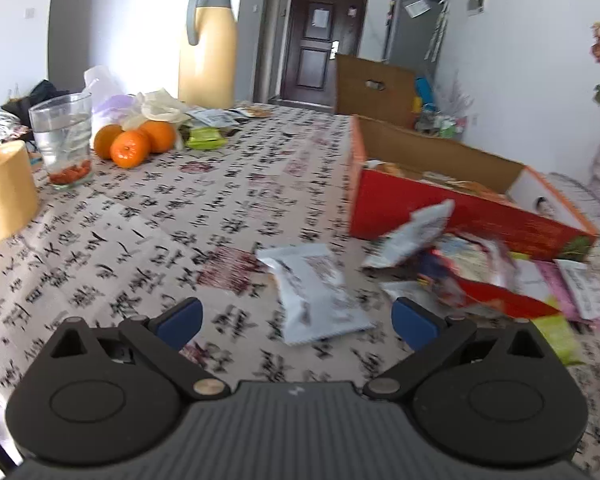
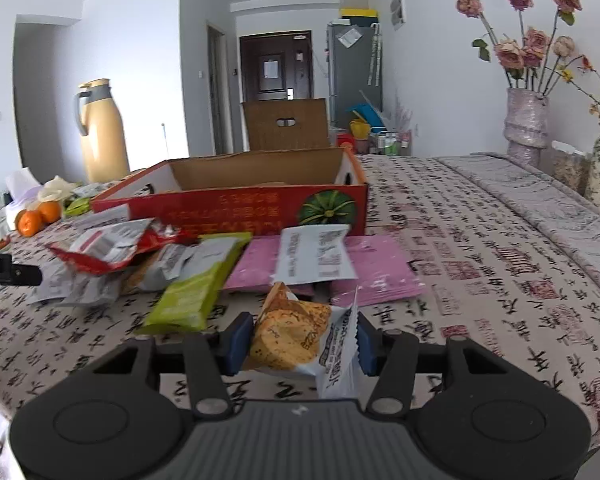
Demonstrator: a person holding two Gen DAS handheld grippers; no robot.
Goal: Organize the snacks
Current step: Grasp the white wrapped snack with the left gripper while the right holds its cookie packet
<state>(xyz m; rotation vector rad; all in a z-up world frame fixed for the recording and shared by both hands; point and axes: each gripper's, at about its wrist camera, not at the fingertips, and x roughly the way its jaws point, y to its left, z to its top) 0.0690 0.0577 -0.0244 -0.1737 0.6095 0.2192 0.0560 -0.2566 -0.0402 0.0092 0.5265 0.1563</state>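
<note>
1. Left wrist view: the left gripper [image 1: 296,322] hangs released over the table [image 1: 140,240], its blue pads spread wide with nothing between them.
2. A white snack packet [image 1: 314,292] lies flat on the tablecloth just ahead of the open fingers (it looks blurred).
3. Further right, a loose heap of snack packets [image 1: 472,268] lies against the near wall of the red cardboard box [image 1: 460,216], which stands open-topped toward the table's right edge with some packets inside.
4. Toward the table's left edge stand a glass of water [image 1: 64,140], three oranges [image 1: 134,142] and a yellow cup [image 1: 4,190]; a yellow thermos jug [image 1: 210,46] stands at the far edge.
5. Right wrist view: the right gripper [image 2: 300,344] is clenched on an orange-and-white snack bag [image 2: 296,336], pinched between both blue pads and held above the tablecloth.
6. Ahead of it lie a green packet [image 2: 196,284], pink packets [image 2: 364,268] with a white packet [image 2: 316,256] on top, and a red-and-silver bag [image 2: 108,248], all before the red cardboard box.
7. Vases of dried roses [image 2: 526,120] stand at the table's far right corner.
</note>
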